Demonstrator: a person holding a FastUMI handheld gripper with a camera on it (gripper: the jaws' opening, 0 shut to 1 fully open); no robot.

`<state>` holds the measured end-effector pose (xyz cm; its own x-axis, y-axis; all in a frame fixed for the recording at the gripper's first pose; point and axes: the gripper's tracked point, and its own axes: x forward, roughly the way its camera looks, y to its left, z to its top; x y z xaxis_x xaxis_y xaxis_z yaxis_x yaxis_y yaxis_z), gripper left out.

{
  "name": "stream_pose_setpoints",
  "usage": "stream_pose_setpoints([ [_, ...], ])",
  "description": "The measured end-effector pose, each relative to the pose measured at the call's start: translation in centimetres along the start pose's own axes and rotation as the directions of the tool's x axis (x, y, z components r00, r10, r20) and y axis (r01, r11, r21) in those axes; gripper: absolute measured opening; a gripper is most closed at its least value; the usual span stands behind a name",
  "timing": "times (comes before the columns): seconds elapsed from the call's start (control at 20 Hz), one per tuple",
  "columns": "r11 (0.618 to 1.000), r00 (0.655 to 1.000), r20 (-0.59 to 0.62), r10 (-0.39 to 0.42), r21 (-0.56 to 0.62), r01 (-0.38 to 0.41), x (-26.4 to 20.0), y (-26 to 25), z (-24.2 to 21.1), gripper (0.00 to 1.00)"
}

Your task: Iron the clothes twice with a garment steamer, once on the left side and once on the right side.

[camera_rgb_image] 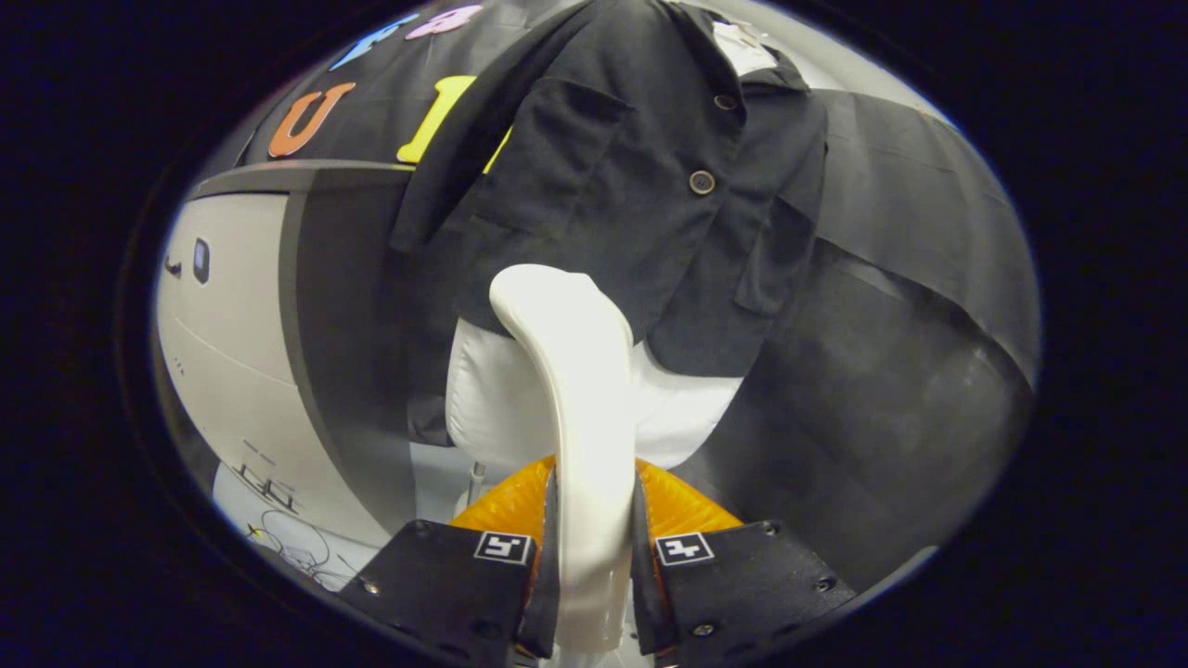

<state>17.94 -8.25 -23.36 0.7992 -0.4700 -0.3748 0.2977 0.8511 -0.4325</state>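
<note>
Both gripper (594,547) fingers clamp the white steamer (575,390), its head hiding the black jacket's (631,186) hem.

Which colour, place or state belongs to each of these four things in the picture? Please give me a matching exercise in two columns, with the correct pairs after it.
Things:
1. jacket
2. steamer
3. gripper
4. finger pads

Descriptions:
A. orange
B. white, held between the fingers
C. black, hanging beyond the steamer, with buttons
D. shut on the steamer

Pairs: 1-C, 2-B, 3-D, 4-A
</note>
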Motion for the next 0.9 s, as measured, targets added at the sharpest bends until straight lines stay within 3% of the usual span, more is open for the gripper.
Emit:
stream_pose_setpoints([
  [0.2, 0.996, 0.997, 0.074, -0.037, 0.081, 0.031, -2.4, -3.2, 4.0, 0.36],
  [0.45, 0.973, 0.975, 0.157, -0.156, 0.194, 0.124, -7.3, -10.2, 9.1, 0.36],
  [0.65, 0.941, 0.94, 0.219, -0.261, 0.277, 0.196, -12.1, -16.8, 14.0, 0.35],
  [0.9, 0.919, 0.878, 0.353, -0.325, 0.336, 0.205, -13.7, -22.5, 20.2, 0.35],
])
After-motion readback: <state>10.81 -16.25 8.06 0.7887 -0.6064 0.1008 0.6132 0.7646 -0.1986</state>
